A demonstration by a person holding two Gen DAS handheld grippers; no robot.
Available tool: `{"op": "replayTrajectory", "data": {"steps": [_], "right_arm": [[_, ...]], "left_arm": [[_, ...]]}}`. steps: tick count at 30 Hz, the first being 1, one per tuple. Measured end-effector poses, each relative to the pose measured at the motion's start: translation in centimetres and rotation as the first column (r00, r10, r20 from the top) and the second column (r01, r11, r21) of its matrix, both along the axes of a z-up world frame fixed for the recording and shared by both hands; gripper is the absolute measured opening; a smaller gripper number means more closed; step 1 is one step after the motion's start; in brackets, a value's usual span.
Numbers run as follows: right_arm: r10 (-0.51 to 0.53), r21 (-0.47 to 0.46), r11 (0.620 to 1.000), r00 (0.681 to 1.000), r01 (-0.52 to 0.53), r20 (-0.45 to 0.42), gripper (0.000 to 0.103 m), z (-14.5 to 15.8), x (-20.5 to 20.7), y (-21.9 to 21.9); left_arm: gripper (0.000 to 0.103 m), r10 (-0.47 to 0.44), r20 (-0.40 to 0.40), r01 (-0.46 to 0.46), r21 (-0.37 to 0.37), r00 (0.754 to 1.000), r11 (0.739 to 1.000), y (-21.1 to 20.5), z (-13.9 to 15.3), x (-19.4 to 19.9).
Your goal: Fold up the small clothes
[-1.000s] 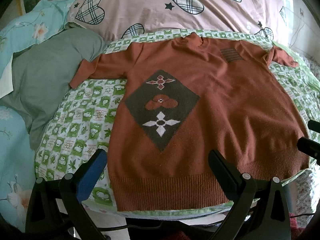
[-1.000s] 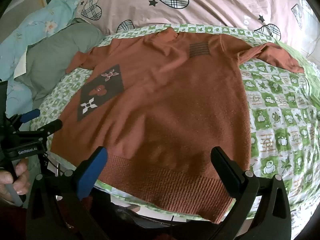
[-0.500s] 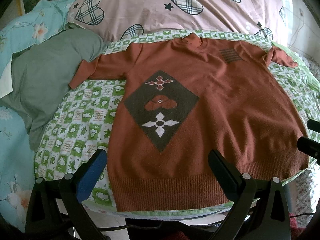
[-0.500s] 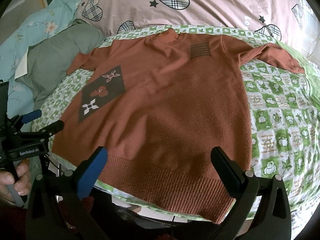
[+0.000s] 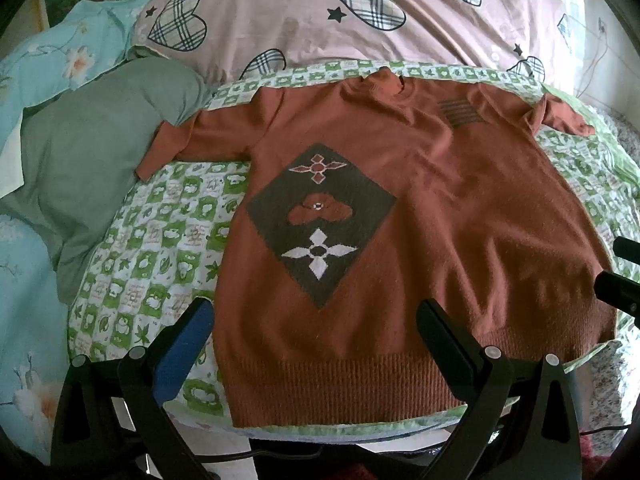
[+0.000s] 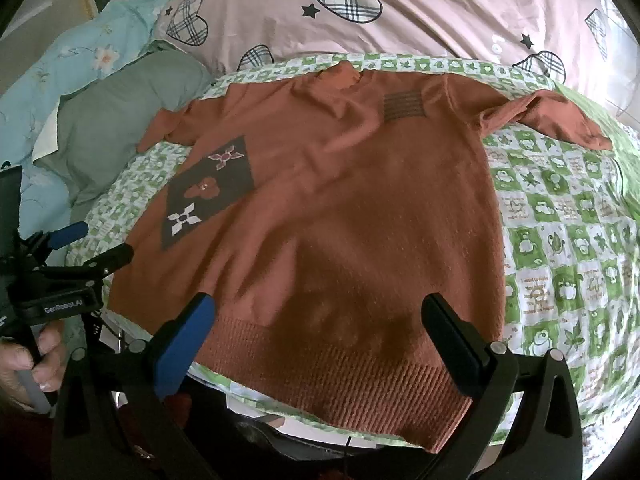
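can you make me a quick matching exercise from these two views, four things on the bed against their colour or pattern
Things:
1. sweater
2. mat under the sweater
3. pillow
4. quilt with hearts

Colours or patterns:
A. pink
B. rust orange with a dark diamond panel
C. plain grey-green
D. green and white checks

Pairs: 1-B, 2-D, 3-C, 4-A
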State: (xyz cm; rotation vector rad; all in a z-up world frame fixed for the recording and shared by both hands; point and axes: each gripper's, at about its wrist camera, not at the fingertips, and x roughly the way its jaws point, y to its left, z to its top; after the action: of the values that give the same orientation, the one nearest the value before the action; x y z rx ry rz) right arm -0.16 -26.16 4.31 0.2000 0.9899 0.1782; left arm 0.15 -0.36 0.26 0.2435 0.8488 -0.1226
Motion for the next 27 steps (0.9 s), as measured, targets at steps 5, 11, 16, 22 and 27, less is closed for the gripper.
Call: {"op": "replayTrajectory", "data": {"steps": [5, 11, 16, 22, 27], "right_arm": [[-0.002, 0.056, 0.998, 1.0, 0.003, -0.03, 0.103, 0.0, 0.3, -0.3], [0.008, -0.009, 1.0, 1.0, -0.008, 0.009, 0.103, -0.5, 0.7, -0.3], [-0.017, 0.02, 1.0, 1.0, 0.017, -0.019, 0.103, -1.1, 1.7, -1.8], [-0.101, 0.097, 0.99, 0.995, 0.101, -0.012, 0.103, -1.3, 2.9, -5.8], [-0.239, 0.198, 0.952, 0.971, 0.231, 0.014, 0.103, -1.8, 4.6, -12.1]], "left_arm": [[0.101, -0.001, -0.016, 0.001, -0.002, 1.0, 1.0, -0.1, -0.1, 0.5], [0.101, -0.003, -0.018, 0.003, 0.013, 1.0, 1.0, -0.4, -0.6, 1.2], [0.102, -0.024, -0.006, 0.024, -0.026, 1.0, 0.999, -0.4, -0.8, 2.4], [0.102, -0.022, 0.007, 0.023, -0.036, 1.0, 0.999, -0.3, -1.0, 4.8], [0.102, -0.012, -0.044, 0.008, -0.092, 0.999, 0.996, -0.2, -1.6, 6.8]]}}
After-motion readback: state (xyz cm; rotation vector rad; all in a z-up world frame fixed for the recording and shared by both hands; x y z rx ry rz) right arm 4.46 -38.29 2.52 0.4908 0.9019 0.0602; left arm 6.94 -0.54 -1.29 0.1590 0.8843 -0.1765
